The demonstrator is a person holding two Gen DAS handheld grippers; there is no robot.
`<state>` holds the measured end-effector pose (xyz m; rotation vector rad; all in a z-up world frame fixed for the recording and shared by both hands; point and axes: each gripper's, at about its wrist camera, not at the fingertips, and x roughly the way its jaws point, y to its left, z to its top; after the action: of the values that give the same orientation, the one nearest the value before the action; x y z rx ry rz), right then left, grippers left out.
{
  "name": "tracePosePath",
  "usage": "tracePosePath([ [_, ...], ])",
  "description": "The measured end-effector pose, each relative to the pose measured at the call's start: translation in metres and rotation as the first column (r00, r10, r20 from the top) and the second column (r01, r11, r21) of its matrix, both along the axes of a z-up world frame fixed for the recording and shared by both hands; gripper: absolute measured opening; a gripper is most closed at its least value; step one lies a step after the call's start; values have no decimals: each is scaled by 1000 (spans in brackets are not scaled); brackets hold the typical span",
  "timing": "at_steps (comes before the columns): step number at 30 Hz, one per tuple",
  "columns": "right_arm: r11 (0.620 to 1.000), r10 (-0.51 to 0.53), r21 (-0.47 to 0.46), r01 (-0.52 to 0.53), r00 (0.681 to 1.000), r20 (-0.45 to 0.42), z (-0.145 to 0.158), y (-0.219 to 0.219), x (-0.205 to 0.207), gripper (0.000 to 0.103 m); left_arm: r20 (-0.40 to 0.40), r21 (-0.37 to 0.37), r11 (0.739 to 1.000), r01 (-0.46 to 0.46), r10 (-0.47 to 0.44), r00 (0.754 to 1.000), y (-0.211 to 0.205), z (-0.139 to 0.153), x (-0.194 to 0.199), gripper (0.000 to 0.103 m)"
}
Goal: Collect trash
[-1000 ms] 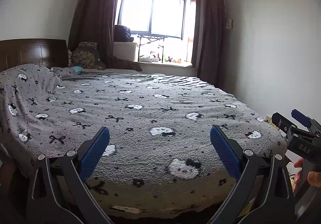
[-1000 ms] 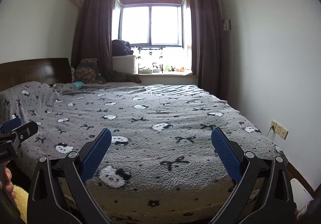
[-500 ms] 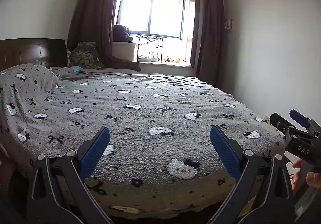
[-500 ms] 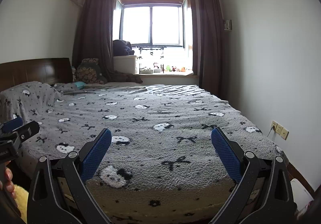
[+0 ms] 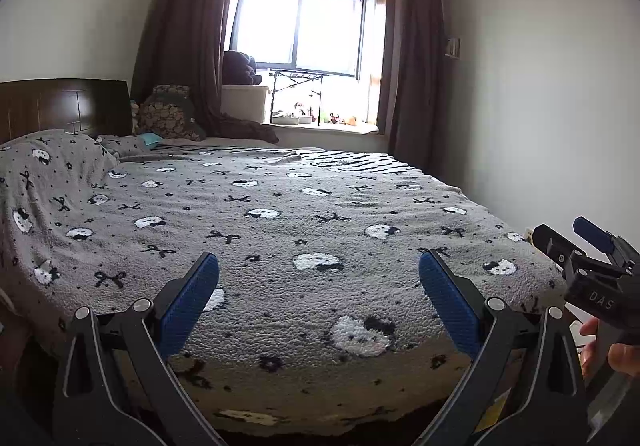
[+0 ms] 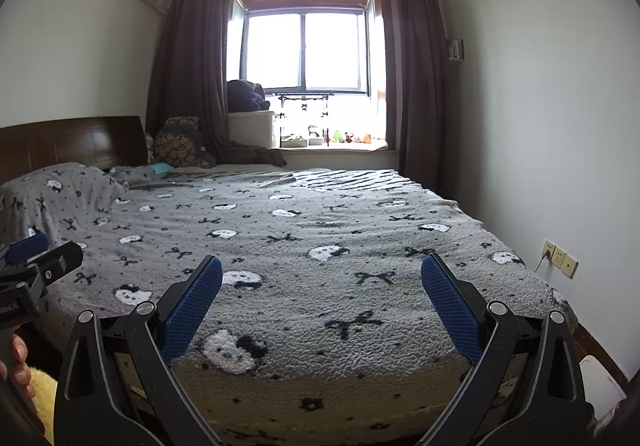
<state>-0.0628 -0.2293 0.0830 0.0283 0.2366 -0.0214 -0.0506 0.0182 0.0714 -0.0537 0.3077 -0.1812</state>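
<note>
- Both the left hand-held gripper (image 5: 318,282) and the right hand-held gripper (image 6: 320,282) are spread wide and hold nothing, level over the foot of the bed (image 5: 280,214).
- No trash shows on the blanket (image 6: 320,230); where it lies cannot be told.
- Judged step: search. Sweep low along the bed's edges and floor, jaws kept apart.
- Avoid snagging the fleece.
</note>
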Motion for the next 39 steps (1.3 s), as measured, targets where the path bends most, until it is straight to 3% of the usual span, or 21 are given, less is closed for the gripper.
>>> tracePosePath([
  [24, 1000, 7, 4, -7, 1000, -10, -2, 3, 0, 100, 35, 31, 999, -14, 13, 999, 1, 5, -5, 95],
  [32, 1000, 9, 5, -9, 1000, -18, -4, 4, 0, 100, 17, -29, 999, -34, 34, 999, 12, 3, -2, 95],
  [39, 1000, 19, 6, -18, 1000, -23, -5, 5, 1, 100, 18, -15, 999, -34, 35, 999, 12, 3, -3, 95],
])
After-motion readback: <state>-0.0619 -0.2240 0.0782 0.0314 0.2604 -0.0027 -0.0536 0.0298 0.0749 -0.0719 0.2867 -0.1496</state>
